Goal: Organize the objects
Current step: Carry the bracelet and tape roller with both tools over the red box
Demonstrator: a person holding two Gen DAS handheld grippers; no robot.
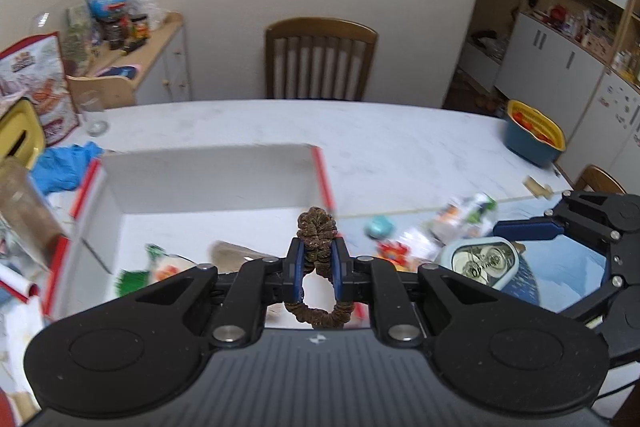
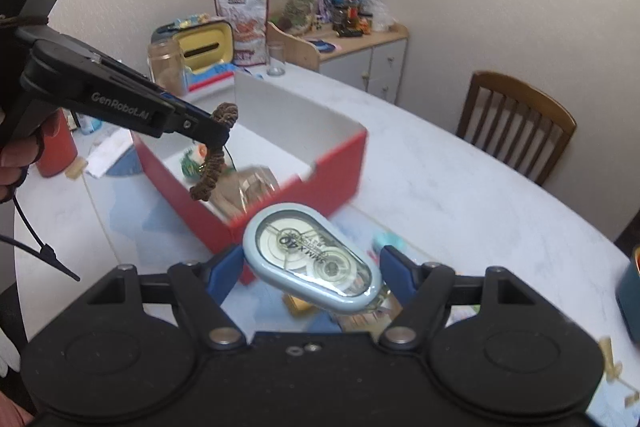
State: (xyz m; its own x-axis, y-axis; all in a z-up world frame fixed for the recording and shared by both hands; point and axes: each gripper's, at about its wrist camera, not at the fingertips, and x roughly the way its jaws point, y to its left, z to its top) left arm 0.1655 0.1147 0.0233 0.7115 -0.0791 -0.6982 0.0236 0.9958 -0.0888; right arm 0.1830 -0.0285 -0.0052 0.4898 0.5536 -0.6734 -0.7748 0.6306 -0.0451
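My left gripper [image 1: 316,259] is shut on a brown fabric scrunchie [image 1: 316,233] and holds it above the open red and white box [image 1: 208,179]. From the right wrist view the left gripper [image 2: 214,131] hangs the scrunchie [image 2: 214,163] over the box [image 2: 340,155]. My right gripper [image 2: 312,267] is shut on a pale blue correction tape dispenser [image 2: 312,259], held in the air just right of the box; it also shows in the left wrist view [image 1: 480,261]. The box holds a green and orange packet [image 1: 160,269] and a brownish item [image 2: 248,187].
Small packets [image 1: 452,227] lie on the white table [image 1: 400,147] right of the box. A blue and yellow basket [image 1: 534,139] stands at the far right. A glass [image 1: 92,115], a jar [image 2: 166,67], blue gloves [image 1: 64,165] and a snack bag [image 2: 244,23] stand left. A chair [image 1: 320,63] is behind.
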